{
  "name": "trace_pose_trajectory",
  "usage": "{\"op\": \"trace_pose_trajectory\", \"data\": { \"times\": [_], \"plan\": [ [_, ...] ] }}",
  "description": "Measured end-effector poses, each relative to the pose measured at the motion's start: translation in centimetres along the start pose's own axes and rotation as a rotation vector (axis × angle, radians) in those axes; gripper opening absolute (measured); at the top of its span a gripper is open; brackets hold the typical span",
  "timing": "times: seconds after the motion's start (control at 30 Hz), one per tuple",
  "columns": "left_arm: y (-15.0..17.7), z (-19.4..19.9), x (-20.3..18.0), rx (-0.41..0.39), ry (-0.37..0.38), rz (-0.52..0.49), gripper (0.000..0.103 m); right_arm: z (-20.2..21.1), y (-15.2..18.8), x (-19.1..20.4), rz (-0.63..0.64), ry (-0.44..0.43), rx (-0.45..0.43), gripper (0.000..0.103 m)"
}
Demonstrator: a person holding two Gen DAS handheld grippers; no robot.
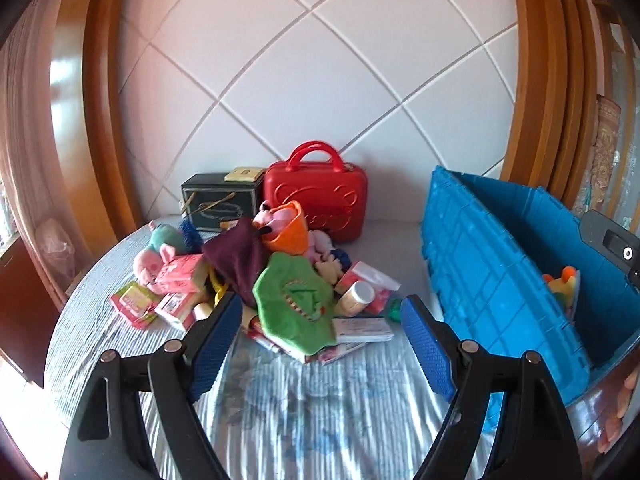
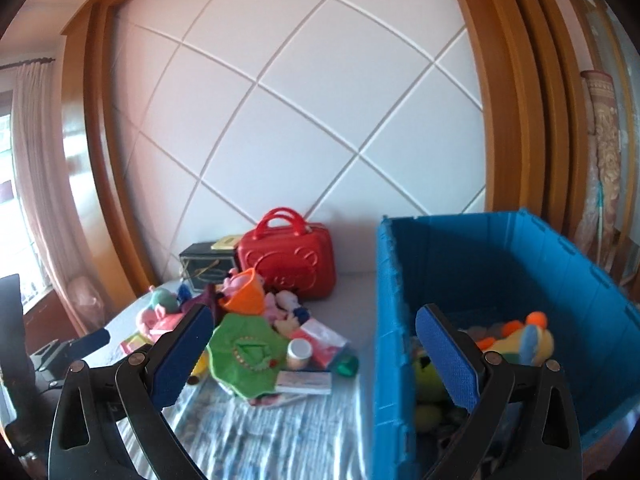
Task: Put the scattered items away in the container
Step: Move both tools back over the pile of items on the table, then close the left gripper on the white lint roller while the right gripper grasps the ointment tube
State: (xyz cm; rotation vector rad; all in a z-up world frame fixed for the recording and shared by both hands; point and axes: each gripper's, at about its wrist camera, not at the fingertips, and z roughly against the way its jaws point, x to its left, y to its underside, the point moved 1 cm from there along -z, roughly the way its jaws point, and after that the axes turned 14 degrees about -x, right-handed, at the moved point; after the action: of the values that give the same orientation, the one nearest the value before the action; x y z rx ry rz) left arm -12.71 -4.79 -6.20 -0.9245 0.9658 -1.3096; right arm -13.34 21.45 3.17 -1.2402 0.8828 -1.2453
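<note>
The blue crate (image 2: 500,280) stood open on the bed (image 1: 304,400), holding a yellow-and-orange plush (image 2: 520,340) and a green plush (image 2: 428,376). Left of it lay the scattered pile, topped by a green cloth toy (image 1: 296,300) and an orange cup (image 1: 286,226). Both the left gripper (image 1: 320,322) and right gripper (image 2: 312,334) had fingers apart, holding nothing

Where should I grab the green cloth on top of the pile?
Probably pinch the green cloth at its near floppy edge, coming from the front with the open left tongs. It drapes over boxes, so that edge hangs free; nothing lies on it.
</note>
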Motion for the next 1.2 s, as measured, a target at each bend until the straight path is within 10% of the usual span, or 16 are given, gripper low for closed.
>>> {"op": "trace_pose_trajectory", "data": {
  "times": [0.5,0.8,1.2],
  "plan": [
    [8.5,-10.9,14.7,0.234,-0.253,0.087,0.081,-14.3,13.2,7.1,-0.042,-0.087,0.288,0.103],
    [16.0,-20.3,17.7,0.366,-0.228,0.082,0.081,-22.6,25.1,7.9,-0.024,-0.067,0.526,0.103],
    [21.1,-32.3,20.7,0.457,-0.137,0.118,0.064,-26.7,33.1,16.7,-0.057,-0.208,0.617,0.068]
  ]
}}
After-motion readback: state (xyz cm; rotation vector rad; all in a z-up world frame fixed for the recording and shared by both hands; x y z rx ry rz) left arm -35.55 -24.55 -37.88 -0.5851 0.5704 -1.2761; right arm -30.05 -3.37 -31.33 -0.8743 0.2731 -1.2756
